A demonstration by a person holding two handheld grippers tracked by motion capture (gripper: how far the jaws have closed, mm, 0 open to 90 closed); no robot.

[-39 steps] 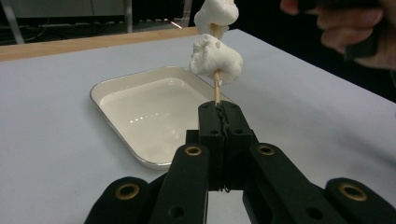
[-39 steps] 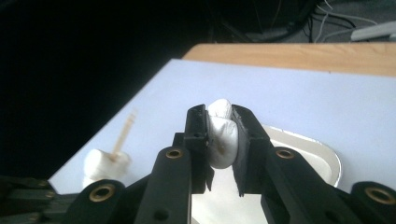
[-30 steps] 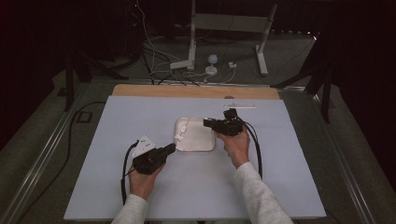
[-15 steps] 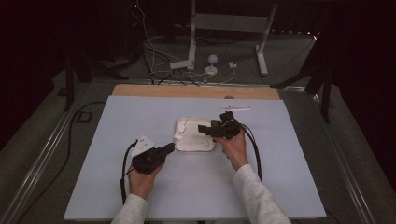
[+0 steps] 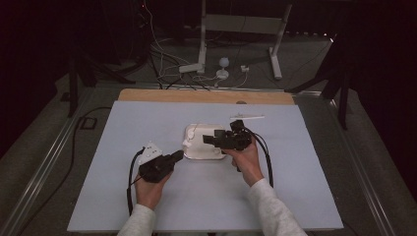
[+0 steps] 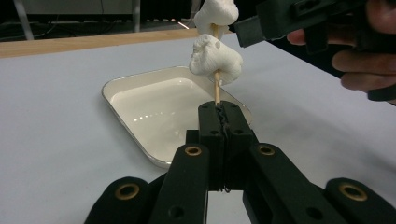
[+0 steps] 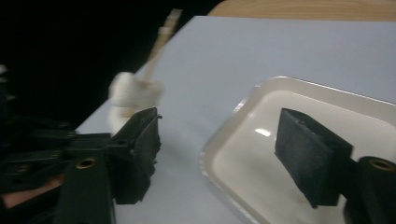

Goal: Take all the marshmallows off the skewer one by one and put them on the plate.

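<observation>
A white rectangular tray (image 5: 204,152) lies mid-table. Just left of it the left gripper (image 6: 219,116) is clamped on a wooden skewer (image 6: 216,88) bearing two marshmallows (image 6: 215,59) above the tray's rim. Over the tray's right side, the right gripper (image 7: 217,140) — jaws apart, just closing slightly — holds nothing.

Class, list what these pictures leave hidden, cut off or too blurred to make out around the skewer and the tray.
- Skewer tip: left gripper view, cut off by the top edge above the upper marshmallow.
- Skewer's lower end: same view, hidden between the shut left tongs.
- Marshmallows' number and shape: right gripper view, motion blur.
- Tray's far right rim: right gripper view, cut off by the frame edge and the right tongs.
</observation>
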